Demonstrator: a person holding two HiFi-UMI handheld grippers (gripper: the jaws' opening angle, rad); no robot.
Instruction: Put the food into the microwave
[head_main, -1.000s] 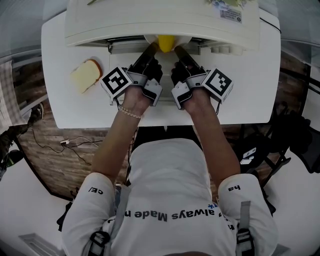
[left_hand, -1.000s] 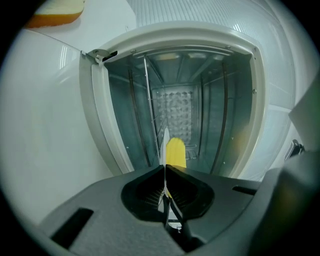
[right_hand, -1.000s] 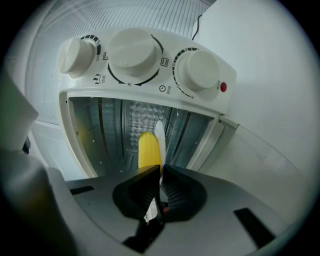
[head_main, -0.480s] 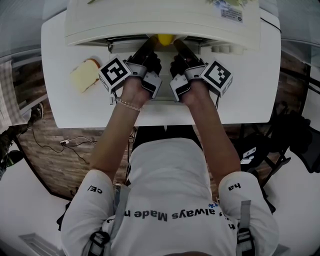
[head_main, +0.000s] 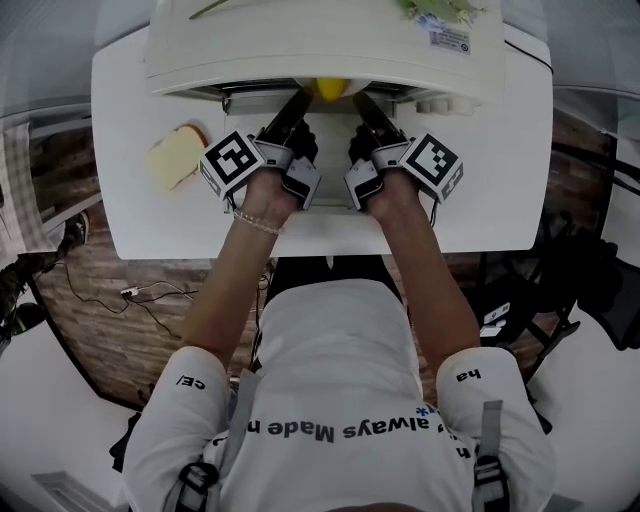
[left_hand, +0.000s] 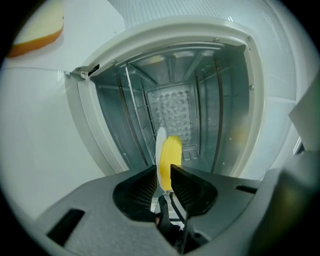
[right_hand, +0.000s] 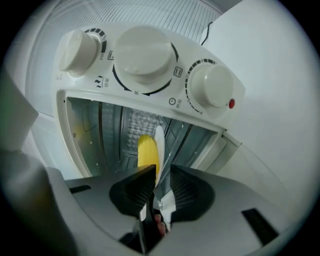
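Left gripper (left_hand: 161, 176) and right gripper (right_hand: 161, 173) jaws pinch opposite rims of thin white plate (left_hand: 160, 144) carrying rounded yellow food (left_hand: 171, 152) at cream microwave (left_hand: 175, 27) mouth. Plate judged rigid, slick, breakable; food may slide.

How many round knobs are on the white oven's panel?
3 white round knobs, right gripper view: small knob at left, largest knob in the middle, third knob at right by a red dot.

Illumination is even and diffuse. The white table (head_main: 130, 220) renders bright, with soft shadows only. Both gripper views show strong fisheye curvature and dark vignetted corners; the nearest foreground is defocused. The microwave (left_hand: 220, 100) cavity reflects dull grey highlights.
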